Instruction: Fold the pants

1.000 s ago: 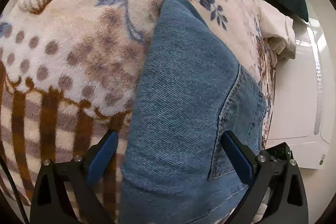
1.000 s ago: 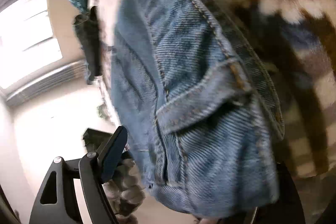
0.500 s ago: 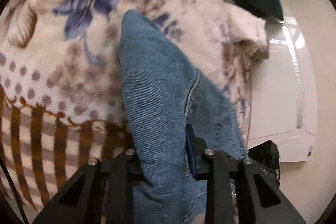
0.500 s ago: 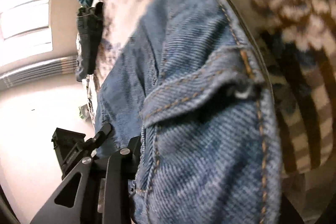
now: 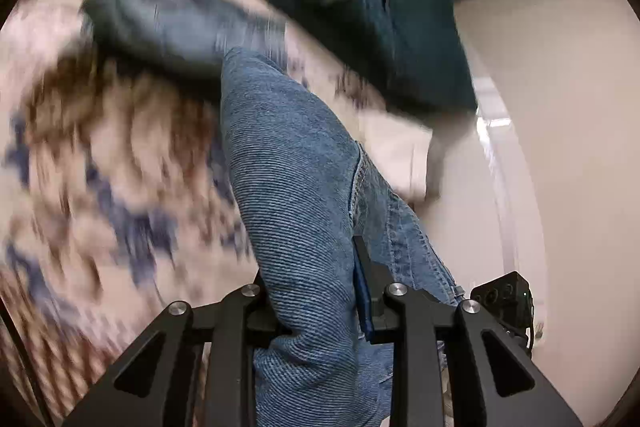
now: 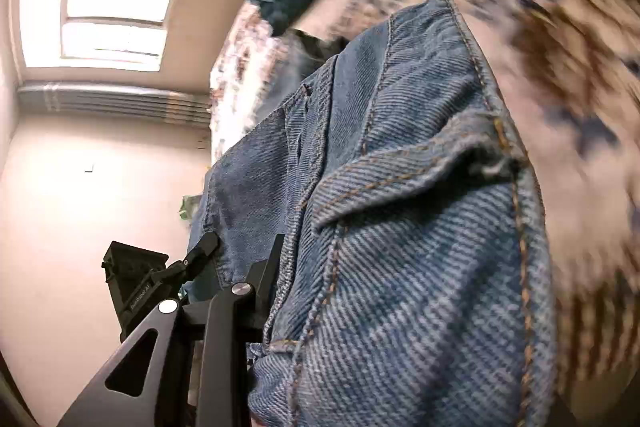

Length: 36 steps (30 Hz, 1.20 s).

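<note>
The jeans (image 5: 296, 187) hung above the patterned blanket (image 5: 100, 167), clenched by left tool (image 5: 316, 291) and right tool (image 6: 280, 267) alike, evidently mid-fold, next needing the lifted end carried across and laid flat.

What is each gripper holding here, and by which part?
Both are shut on the blue jeans. The left gripper pinches a bunched fold beside a seam; the right gripper grips the edge near the pocket.
</note>
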Tool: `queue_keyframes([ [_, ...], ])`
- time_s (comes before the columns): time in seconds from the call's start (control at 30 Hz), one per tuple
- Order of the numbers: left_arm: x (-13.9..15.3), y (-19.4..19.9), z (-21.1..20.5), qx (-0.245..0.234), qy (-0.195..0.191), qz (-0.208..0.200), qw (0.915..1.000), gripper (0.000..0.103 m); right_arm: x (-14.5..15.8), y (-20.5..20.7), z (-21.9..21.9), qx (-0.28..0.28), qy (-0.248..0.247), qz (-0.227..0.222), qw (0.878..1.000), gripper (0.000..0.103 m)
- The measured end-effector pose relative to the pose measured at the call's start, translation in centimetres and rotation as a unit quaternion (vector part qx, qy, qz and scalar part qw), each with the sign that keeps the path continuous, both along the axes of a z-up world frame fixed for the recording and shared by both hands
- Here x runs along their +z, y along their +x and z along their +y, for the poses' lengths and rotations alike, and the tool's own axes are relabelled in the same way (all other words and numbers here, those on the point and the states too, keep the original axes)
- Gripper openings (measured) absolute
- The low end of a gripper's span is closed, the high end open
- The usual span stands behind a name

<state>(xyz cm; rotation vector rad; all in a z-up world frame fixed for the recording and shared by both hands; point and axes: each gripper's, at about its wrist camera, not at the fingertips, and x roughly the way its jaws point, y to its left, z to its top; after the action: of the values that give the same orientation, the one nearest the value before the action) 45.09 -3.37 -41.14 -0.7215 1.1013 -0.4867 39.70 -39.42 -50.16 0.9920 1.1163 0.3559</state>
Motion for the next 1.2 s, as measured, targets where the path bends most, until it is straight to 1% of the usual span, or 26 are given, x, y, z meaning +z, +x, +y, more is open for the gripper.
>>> queue_keyframes([
  [0.07,1.2,4.1,2.5,0.005,0.001,-0.015,0.9999,0.023,0.9,4.0,2.3,0.005,-0.005,-0.014,1.000,0.032],
  [0.13,1.8,8.0,4.8,0.010,0.001,-0.025,0.9996,0.023,1.9,9.2,5.2,0.008,-0.008,-0.031,0.999,0.032],
  [0.23,1.8,14.7,8.5,0.014,0.011,-0.038,0.9991,0.023,1.8,17.0,9.6,0.014,-0.009,-0.051,0.999,0.032],
  [0.27,1.6,17.4,9.9,0.014,0.017,-0.043,0.9988,0.023,1.6,19.3,10.9,0.015,-0.009,-0.055,0.998,0.032],
  [0.3,1.3,18.9,10.5,0.015,0.019,-0.045,0.9987,0.023,1.2,20.8,11.6,0.017,-0.010,-0.058,0.998,0.032],
  [0.33,0.6,21.6,11.9,0.013,0.020,-0.047,0.9986,0.023,0.4,23.6,13.1,0.019,-0.012,-0.062,0.998,0.032],
  [0.4,-1.2,25.3,13.5,0.013,0.029,-0.048,0.9984,0.023,-0.5,27.4,15.1,0.021,-0.010,-0.063,0.998,0.032],
  [0.43,-2.1,26.2,14.0,0.009,0.030,-0.047,0.9984,0.023,-1.8,29.8,16.2,0.021,-0.012,-0.061,0.998,0.032],
  [0.5,-5.1,29.2,15.3,0.007,0.034,-0.037,0.9987,0.023,-4.0,32.0,17.4,0.021,-0.015,-0.055,0.998,0.032],
  [0.53,-6.1,29.8,15.8,0.004,0.033,-0.032,0.9989,0.023,-5.3,33.1,17.9,0.020,-0.019,-0.048,0.998,0.032],
  [0.57,-8.2,30.8,16.3,0.004,0.040,-0.017,0.9991,0.023,-6.2,34.4,18.3,0.018,-0.020,-0.041,0.999,0.032],
  [0.6,-10.5,31.4,16.6,0.000,0.048,0.001,0.9988,0.024,-8.2,35.2,18.6,0.015,-0.022,-0.025,0.999,0.032],
  [0.7,-16.0,32.2,17.2,-0.014,0.081,0.054,0.9952,0.028,-12.4,36.5,19.2,0.021,-0.036,0.022,0.999,0.032],
  [0.73,-17.1,31.7,17.2,-0.018,0.093,0.058,0.9938,0.033,-13.3,36.4,19.3,0.023,-0.032,0.034,0.999,0.033],
  [0.8,-17.5,31.0,17.4,-0.012,0.100,0.058,0.9932,0.041,-13.7,35.9,19.4,0.026,-0.030,0.046,0.998,0.036],
  [0.83,-17.1,30.6,17.5,-0.004,0.110,0.064,0.9919,0.047,-13.4,35.8,19.4,0.028,-0.029,0.053,0.998,0.042],
  [0.87,-16.6,30.3,17.3,0.003,0.127,0.069,0.9896,0.051,-12.9,35.5,19.4,0.034,-0.039,0.062,0.997,0.049],
  [0.9,-15.8,30.1,17.0,0.006,0.160,0.077,0.9841,0.056,-12.1,35.3,19.5,0.042,-0.059,0.065,0.995,0.055],
  [0.97,-13.8,29.2,16.1,0.009,0.213,0.072,0.9745,0.060,-10.0,34.7,19.9,0.065,-0.113,0.055,0.990,0.083],
  [1.0,-12.5,28.5,15.4,0.011,0.250,0.060,0.9664,0.065,-8.8,34.9,20.6,0.076,-0.149,0.052,0.985,0.094],
  [1.03,-11.9,28.4,15.4,0.017,0.277,0.051,0.9592,0.080,-7.4,34.6,21.2,0.082,-0.207,0.051,0.973,0.100],
  [1.07,-10.8,27.7,14.9,0.024,0.305,0.039,0.9512,0.093,-6.3,34.4,21.7,0.087,-0.248,0.045,0.964,0.100],
  [1.1,-10.2,27.1,14.6,0.026,0.322,0.030,0.9458,0.094,-5.4,34.0,22.1,0.090,-0.277,0.039,0.956,0.100],
  [1.13,-9.3,26.4,14.1,0.027,0.350,0.024,0.9361,0.094,-4.2,33.5,22.6,0.092,-0.331,0.037,0.938,0.100],
  [1.17,-8.5,25.8,13.7,0.028,0.369,0.021,0.9288,0.096,-3.2,33.0,23.1,0.092,-0.376,0.035,0.921,0.100],
  [1.2,-8.1,25.5,13.3,0.026,0.383,0.019,0.9230,0.097,-2.2,32.5,23.2,0.087,-0.403,0.027,0.911,0.100],
])
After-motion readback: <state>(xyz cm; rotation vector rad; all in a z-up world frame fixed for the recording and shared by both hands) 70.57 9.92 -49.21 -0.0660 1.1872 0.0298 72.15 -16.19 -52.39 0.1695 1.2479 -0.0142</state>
